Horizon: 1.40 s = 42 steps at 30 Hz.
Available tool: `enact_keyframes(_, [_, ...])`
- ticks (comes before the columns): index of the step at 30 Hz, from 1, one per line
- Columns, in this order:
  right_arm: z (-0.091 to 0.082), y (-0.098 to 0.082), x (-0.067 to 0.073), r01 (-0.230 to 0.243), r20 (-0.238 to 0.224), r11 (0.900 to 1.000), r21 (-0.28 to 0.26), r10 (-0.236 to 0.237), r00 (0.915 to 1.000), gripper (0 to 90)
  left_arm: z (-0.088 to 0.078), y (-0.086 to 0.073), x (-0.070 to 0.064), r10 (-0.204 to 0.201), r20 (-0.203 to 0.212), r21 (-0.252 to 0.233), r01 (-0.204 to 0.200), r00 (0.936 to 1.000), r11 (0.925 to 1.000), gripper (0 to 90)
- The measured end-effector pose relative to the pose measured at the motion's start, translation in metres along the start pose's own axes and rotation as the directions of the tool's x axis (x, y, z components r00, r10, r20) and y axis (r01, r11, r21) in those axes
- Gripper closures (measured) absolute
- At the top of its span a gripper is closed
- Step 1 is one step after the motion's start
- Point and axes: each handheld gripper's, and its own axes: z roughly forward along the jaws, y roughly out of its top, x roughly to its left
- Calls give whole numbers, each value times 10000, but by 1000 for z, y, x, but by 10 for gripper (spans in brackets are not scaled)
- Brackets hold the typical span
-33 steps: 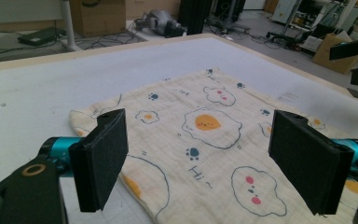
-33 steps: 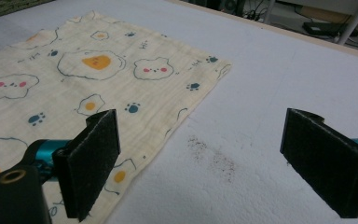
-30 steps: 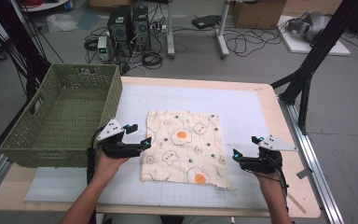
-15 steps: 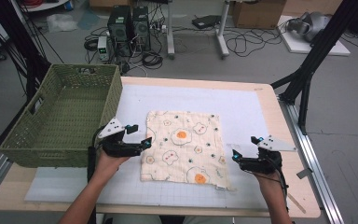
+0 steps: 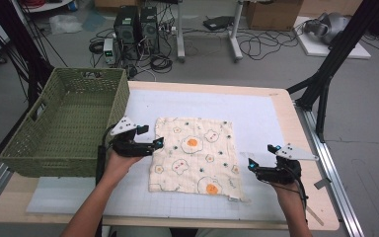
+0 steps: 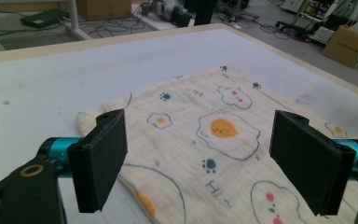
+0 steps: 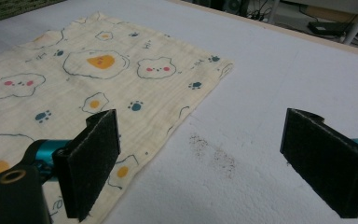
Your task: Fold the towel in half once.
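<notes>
1. A lab or research workroom is shown, not a home.
2. Two desktop computer towers [image 5: 137,24] are stood on the bare grey floor [image 5: 375,123] beyond the table, and loose black cables [image 5: 256,47] are strewn around them.
3. The table [image 5: 281,106] is covered with a white gridded mat [image 5: 256,111] and is flanked by black metal struts [image 5: 333,64] of a frame, as is done for a recording rig.
4. Cardboard boxes [image 5: 271,12] are stacked at the far side, and another cardboard box [image 6: 349,46] is seen in the left gripper view.
5. Legs of other worktables [image 5: 235,29] are seen among the cables.
6. A headset-like device [image 5: 328,27] is left on a white board on the floor.
</notes>
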Motion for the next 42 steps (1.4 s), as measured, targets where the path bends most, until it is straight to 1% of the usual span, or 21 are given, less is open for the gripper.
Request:
enact_keyframes(2, [0,0,0,-41,-24,10000,-7,41,10000,113,6,7,2,36,-20,111,-35,10000,9999,200])
enact_keyframes(3, [0,0,0,-39,-21,10000,0,39,10000,113,9,10,3,110,-126,176,-108,9999,9998,203])
enact_keyframes(8, [1,0,0,28,-82,10000,40,-28,10000,113,24,26,9,187,-360,453,-171,9992,9988,217])
enact_keyframes(12, [3,0,0,-14,-122,10000,54,15,9999,113,42,30,19,189,-638,884,-132,9978,9960,233])
enact_keyframes(13, [3,0,0,-22,-117,10000,44,23,9999,113,47,30,23,161,-754,1121,-76,9970,9937,242])
enact_keyframes(16, [2,1,0,-58,-150,10000,10,59,9999,113,62,30,36,52,-1240,1573,144,9923,9874,253])
enact_keyframes(17, [2,0,0,-84,-140,10000,18,84,9999,113,66,28,40,-28,-1424,1513,245,9898,9882,258])
enact_keyframes(19, [2,0,-1,-103,-156,9999,42,104,9998,113,74,26,48,-136,-1643,1862,445,9863,9815,260])
enact_keyframes(23, [2,0,-2,-137,-173,9999,-5,137,9998,113,87,23,61,-199,-1976,2149,631,9801,9746,267])
enact_keyframes(25, [2,-1,-3,-164,-205,9999,16,164,9997,113,92,21,64,-199,-2132,2231,685,9768,9724,272])
enact_keyframes(28, [2,-1,-3,-190,-223,9998,18,191,9996,113,100,15,69,19,-2340,2684,627,9722,9613,291])
enact_keyframes(30, [2,-1,-4,-188,-256,9998,24,189,9995,113,103,9,72,-23,-2497,2888,767,9683,9543,329])
enact_keyframes(31, [2,-1,-4,-163,-264,9999,28,163,9995,113,105,6,73,78,-2528,3122,740,9675,9471,338])
enact_keyframes(32, [3,-1,-4,-201,-307,9998,41,202,9993,113,107,4,74,154,-2523,3230,692,9675,9439,360])
enact_keyframes(33, [3,-2,-4,-193,-312,9998,66,195,9993,113,108,3,74,329,-2537,3408,575,9667,9384,385])
enact_keyframes(34, [3,-2,-4,-160,-321,9998,81,163,9994,113,108,2,73,540,-2541,3480,392,9657,9367,400])
enact_keyframes(35, [4,-2,-5,-146,-334,9999,78,149,9993,113,109,2,72,676,-2608,3504,292,9630,9362,419])
enact_keyframes(38, [6,-2,-6,-235,-357,9996,174,241,9991,113,108,2,72,839,-2592,3577,149,9622,9337,455])
enact_keyframes(39, [6,-2,-6,-244,-369,9996,165,250,9990,113,107,3,72,870,-2539,3588,103,9633,9333,490])
enact_keyframes(41, [7,-2,-5,-193,-401,9996,186,200,9990,113,107,2,70,1014,-2322,3592,-116,9674,9332,563])
enact_keyframes(42, [8,-2,-5,-234,-421,9995,207,242,9988,113,107,2,69,1126,-2204,3623,-258,9689,9317,607])
